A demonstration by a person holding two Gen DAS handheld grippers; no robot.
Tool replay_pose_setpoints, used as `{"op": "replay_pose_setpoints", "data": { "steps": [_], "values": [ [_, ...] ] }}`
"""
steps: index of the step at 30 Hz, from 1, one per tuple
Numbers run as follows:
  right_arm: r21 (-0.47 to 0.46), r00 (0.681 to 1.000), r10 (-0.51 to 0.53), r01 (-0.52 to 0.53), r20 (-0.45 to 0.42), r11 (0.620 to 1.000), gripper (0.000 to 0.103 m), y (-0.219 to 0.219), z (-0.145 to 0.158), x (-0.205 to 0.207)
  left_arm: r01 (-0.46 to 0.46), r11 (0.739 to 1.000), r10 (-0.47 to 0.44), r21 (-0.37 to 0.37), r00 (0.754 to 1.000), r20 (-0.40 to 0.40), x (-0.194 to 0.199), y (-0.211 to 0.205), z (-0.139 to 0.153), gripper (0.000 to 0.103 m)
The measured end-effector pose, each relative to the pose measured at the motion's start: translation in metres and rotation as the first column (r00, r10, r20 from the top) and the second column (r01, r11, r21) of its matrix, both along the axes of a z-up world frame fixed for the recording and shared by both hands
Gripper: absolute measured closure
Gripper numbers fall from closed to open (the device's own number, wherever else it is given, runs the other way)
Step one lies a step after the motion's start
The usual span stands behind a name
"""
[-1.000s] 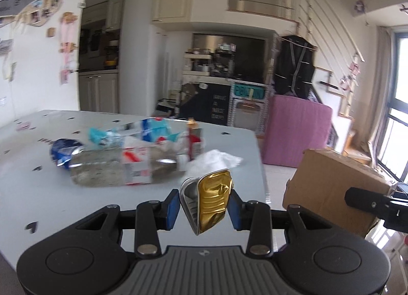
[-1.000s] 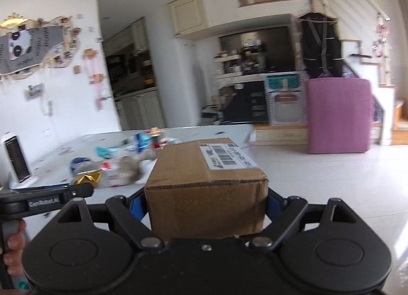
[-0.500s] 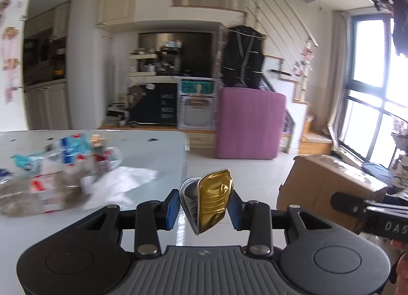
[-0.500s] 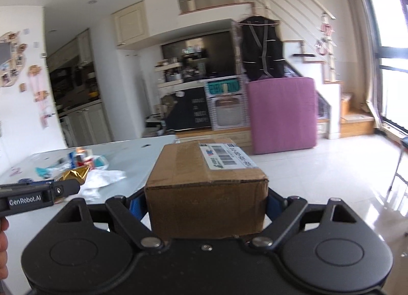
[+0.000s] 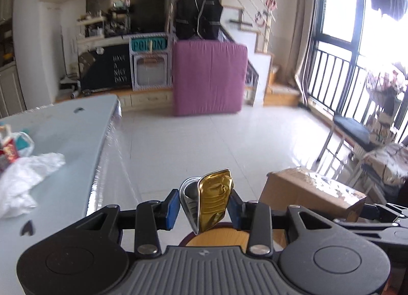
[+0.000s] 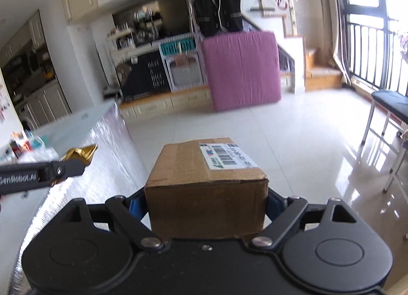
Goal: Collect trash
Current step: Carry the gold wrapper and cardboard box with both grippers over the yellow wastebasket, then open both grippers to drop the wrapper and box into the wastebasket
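Note:
My left gripper (image 5: 204, 208) is shut on a crushed gold can (image 5: 214, 205), squeezed between its blue pads. In the right wrist view the same can (image 6: 79, 154) sticks out of the left gripper's fingers (image 6: 61, 170), off the table's corner. My right gripper (image 6: 205, 205) is shut wide on a brown cardboard box (image 6: 206, 190) with a barcode label. This box (image 5: 311, 193) also shows low on the right of the left wrist view. More trash stays on the grey table (image 5: 63, 137): a white plastic bag (image 5: 23, 177) and colourful wrappers (image 5: 12, 144).
A round wooden surface with a dark rim (image 5: 216, 240) lies just below the left gripper. White tiled floor (image 5: 229, 142) stretches ahead to a purple mattress (image 5: 209, 78). A dark bench (image 6: 390, 106) and a railed window stand on the right.
Both grippers swung right, away from the table and out over the floor, and tipped downward. The trash pile slid to the left edge. The can and the box stayed gripped.

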State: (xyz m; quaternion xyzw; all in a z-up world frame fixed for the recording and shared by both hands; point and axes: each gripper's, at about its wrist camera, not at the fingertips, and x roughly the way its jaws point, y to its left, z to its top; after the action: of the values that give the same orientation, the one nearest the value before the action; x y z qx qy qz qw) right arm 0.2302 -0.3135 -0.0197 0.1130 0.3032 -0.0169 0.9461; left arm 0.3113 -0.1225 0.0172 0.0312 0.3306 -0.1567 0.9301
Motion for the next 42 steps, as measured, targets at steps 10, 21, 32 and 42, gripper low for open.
{"op": "replay_pose_setpoints", "data": {
  "steps": [10,21,32,42],
  "values": [
    [-0.038,0.951,0.125,-0.142,-0.282,0.989,0.015,0.003,-0.079,0.052,0.025,0.998,-0.01,0.061,0.971,-0.24,0.077,-0.014,-0.083,0.062],
    [0.01,0.841,0.213,-0.24,-0.497,0.971,0.015,0.01,-0.155,0.085,0.069,0.993,-0.013,0.095,0.871,-0.492,0.123,-0.04,-0.179,0.062],
    [-0.002,0.766,0.321,-0.388,-0.556,0.922,0.015,0.028,-0.19,0.11,0.086,0.981,0.036,0.173,0.798,-0.602,0.126,-0.03,-0.221,0.062],
    [-0.02,0.788,0.349,-0.416,-0.506,0.909,0.002,0.028,-0.178,0.096,0.057,0.979,0.076,0.197,0.791,-0.607,0.118,-0.028,-0.227,0.062]
  ]
}}
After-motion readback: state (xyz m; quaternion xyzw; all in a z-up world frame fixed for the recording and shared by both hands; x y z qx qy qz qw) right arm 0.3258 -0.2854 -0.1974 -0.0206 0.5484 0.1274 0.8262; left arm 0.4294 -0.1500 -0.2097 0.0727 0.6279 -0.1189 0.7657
